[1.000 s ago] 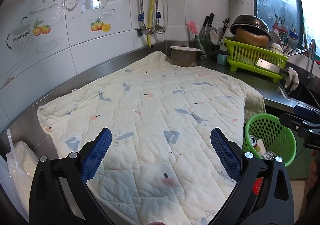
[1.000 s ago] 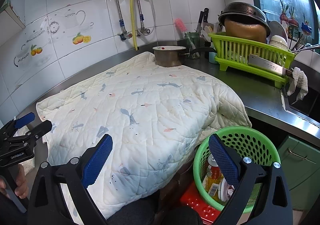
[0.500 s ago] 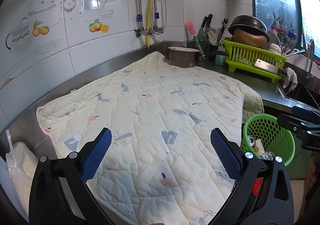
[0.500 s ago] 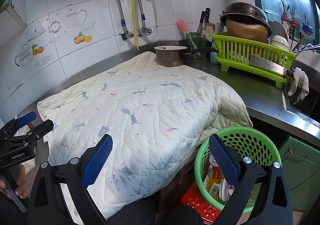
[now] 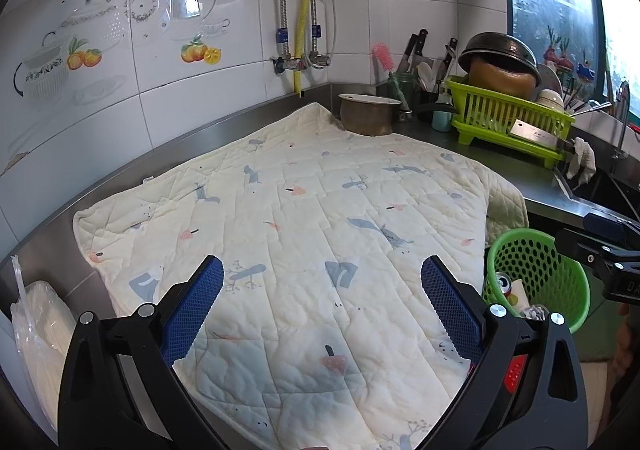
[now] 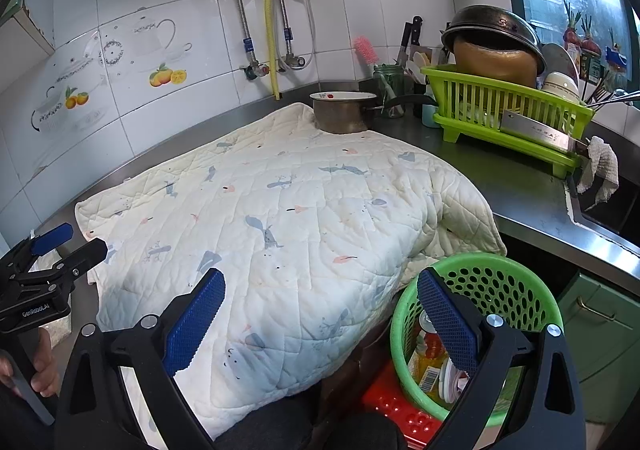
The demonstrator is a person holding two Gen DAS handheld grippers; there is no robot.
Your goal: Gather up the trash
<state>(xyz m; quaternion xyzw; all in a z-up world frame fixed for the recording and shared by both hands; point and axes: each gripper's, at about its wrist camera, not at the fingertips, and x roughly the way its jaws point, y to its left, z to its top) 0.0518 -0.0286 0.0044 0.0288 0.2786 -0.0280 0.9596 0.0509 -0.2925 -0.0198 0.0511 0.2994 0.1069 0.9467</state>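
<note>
A green perforated basket [image 6: 500,282] stands below the counter's front edge on a red stool [image 6: 394,410]; it holds a can, a bottle and wrappers [image 6: 430,362]. The basket [image 5: 536,262] shows at the right in the left wrist view, with a can [image 5: 503,284] inside. A cream quilted mat [image 5: 304,234] with small prints covers the counter, and no loose trash lies on it. My left gripper [image 5: 322,302] hovers open over the mat's near edge, empty. My right gripper [image 6: 320,314] is open and empty, its right finger over the basket's rim.
A metal pot [image 6: 344,111] sits at the mat's far corner. A green dish rack [image 6: 508,109] with pans, a cleaver and utensils stands at the right, by a sink with a rag [image 6: 598,169]. A plastic bag [image 5: 36,330] lies at the counter's left end.
Both grippers have drifted slightly, so the scene shifts a little in each view. They stay open and hold nothing.
</note>
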